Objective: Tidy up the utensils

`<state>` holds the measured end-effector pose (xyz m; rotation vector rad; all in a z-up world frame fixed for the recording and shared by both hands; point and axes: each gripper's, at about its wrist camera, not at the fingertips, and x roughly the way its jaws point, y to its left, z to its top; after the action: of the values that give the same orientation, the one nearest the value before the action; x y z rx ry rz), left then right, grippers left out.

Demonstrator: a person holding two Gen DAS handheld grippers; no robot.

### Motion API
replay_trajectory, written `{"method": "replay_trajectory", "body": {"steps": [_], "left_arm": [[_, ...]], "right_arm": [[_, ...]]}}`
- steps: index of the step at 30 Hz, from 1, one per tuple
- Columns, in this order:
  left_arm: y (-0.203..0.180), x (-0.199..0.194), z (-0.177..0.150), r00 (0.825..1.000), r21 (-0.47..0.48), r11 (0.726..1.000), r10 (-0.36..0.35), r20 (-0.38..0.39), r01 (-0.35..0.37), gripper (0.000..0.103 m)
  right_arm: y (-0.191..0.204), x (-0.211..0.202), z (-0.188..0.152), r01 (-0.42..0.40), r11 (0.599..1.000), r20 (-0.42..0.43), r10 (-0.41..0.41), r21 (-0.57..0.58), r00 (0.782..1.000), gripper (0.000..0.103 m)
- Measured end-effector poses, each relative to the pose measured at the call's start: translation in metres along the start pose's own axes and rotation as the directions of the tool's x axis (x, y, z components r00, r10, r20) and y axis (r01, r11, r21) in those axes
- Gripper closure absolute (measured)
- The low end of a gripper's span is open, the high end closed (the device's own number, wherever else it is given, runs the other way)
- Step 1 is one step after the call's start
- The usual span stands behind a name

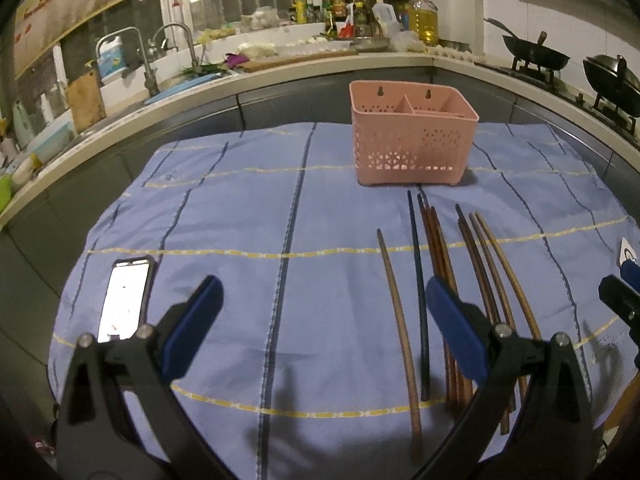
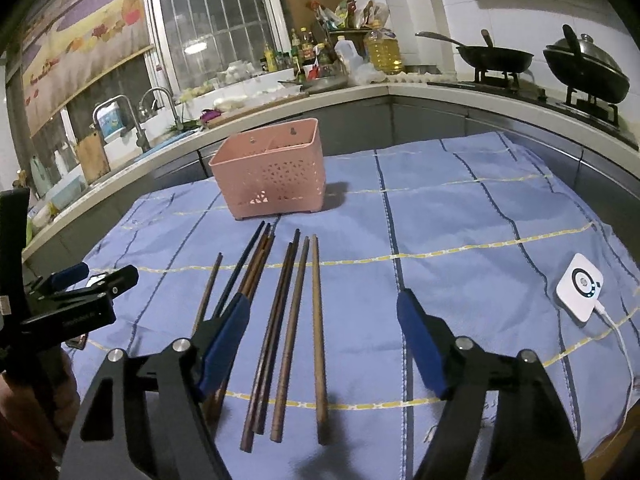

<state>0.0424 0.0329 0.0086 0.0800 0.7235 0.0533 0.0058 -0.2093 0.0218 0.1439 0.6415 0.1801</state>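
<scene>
While both grippers hang over the cloth-covered surface, each view shows this:

Left wrist view, jaws: the left gripper (image 1: 324,312) has its blue pads spread wide, nothing between them, above the blue checked cloth (image 1: 240,220)
Left wrist view, chopsticks: the chopsticks (image 1: 440,280) lie side by side on the cloth, running away from the camera; the right-hand pad sits over the middle of the bunch, whether touching I cannot tell
Left wrist view, single sticks: one brown stick lies apart at the left of the group, a dark one just beside it
Left wrist view, holder: the pink utensil holder (image 1: 412,144) stands upright beyond the far tips, its compartments showing no utensils
Left wrist view, phone: a lit phone (image 1: 126,300) lies on the cloth at the left, beside the left-hand pad
Right wrist view, jaws: the right gripper (image 2: 324,336) is released, its pads apart; several chopsticks (image 2: 296,320) lie on the cloth in the gap, not pressed by either pad
Right wrist view, holder: the pink utensil holder (image 2: 272,176) stands past the chopstick tips, to the upper left
Right wrist view, other gripper: the left gripper (image 2: 86,280) shows at the left edge
Right wrist view, device: a white square device (image 2: 580,288) with a cable rests on the cloth at the right, well apart from the chopsticks
</scene>
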Motion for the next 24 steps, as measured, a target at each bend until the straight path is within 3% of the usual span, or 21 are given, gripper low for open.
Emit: {"method": "replay_trajectory", "body": {"steps": [12,17,24], "left_arm": [[-0.001,0.013,-0.001,1.0,0.016,1.0,-0.01,-0.019,0.011,0.006],[-0.003,0.012,-0.003,1.0,0.023,0.999,-0.023,-0.015,0.024,0.006],[-0.003,0.002,-0.005,1.0,0.017,0.999,-0.027,0.014,0.027,0.006]], "right_arm": [[-0.004,0.011,0.001,0.007,1.0,-0.027,-0.007,0.003,1.0,0.03],[0.004,0.006,0.004,-0.055,0.998,-0.023,0.055,0.008,0.998,0.03],[0.01,-0.018,0.024,-0.136,0.989,0.072,0.133,0.049,0.988,0.028]]}}
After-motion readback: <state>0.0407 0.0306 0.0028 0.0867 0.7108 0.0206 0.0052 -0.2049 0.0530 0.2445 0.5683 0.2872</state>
